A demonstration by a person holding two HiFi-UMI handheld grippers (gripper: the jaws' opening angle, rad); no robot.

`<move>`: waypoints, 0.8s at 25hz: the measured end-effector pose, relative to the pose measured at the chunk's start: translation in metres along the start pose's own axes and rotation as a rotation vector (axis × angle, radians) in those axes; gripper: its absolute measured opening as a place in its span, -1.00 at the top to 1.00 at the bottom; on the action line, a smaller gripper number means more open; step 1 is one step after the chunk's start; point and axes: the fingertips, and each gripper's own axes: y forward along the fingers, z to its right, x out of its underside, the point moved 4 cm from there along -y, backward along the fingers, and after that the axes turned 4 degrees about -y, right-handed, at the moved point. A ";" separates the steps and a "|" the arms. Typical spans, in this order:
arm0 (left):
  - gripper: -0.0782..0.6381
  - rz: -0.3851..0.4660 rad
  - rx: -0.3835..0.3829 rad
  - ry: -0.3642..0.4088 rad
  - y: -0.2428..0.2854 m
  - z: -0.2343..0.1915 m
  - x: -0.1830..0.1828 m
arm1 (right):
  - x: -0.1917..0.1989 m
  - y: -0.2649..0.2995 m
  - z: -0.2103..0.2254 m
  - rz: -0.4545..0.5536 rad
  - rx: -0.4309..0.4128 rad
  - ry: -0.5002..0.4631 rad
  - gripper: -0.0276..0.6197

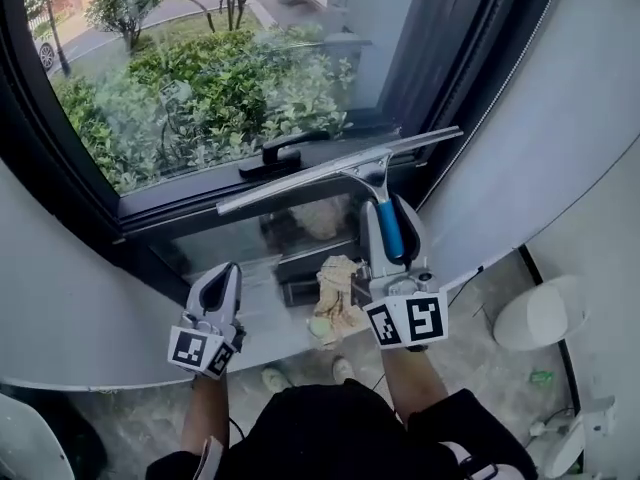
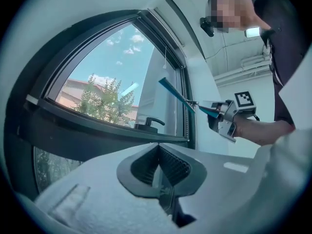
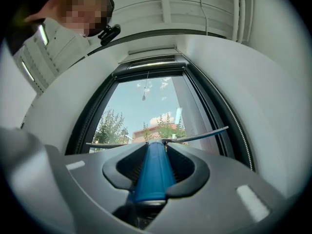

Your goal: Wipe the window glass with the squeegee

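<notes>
Nearest, the left gripper point(image 1: 222, 280) hangs idle, its fingers clenched on nothing. The right gripper point(image 1: 398, 230) grasps the squeegee point(image 1: 340, 170) by its blue grip, with the blade at the lower frame, just beside the window handle point(image 1: 283, 154). The blade could snag there, or twist in the fingers and streak. The grip points far, toward the window glass point(image 1: 200, 78). The blade's long axis runs left-right, right end farther.

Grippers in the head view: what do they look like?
Both are pale grey plastic, tapering to a pointed claw. The left gripper and right gripper each carry a white cube printed with black square markers by the wrist. Inside each claw the pads are dark and ribbed. The person wears a black top with a black sleeve.
</notes>
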 end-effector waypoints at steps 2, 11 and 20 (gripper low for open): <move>0.78 -0.017 -0.029 -0.007 -0.016 0.004 0.007 | -0.007 -0.024 0.005 -0.006 -0.036 -0.001 0.50; 0.78 0.004 -0.165 -0.005 -0.059 0.091 0.023 | -0.030 -0.121 0.047 -0.006 -0.214 0.063 0.51; 0.78 0.018 -0.292 0.037 -0.115 0.190 0.031 | -0.026 -0.188 0.072 -0.062 -0.402 0.152 0.50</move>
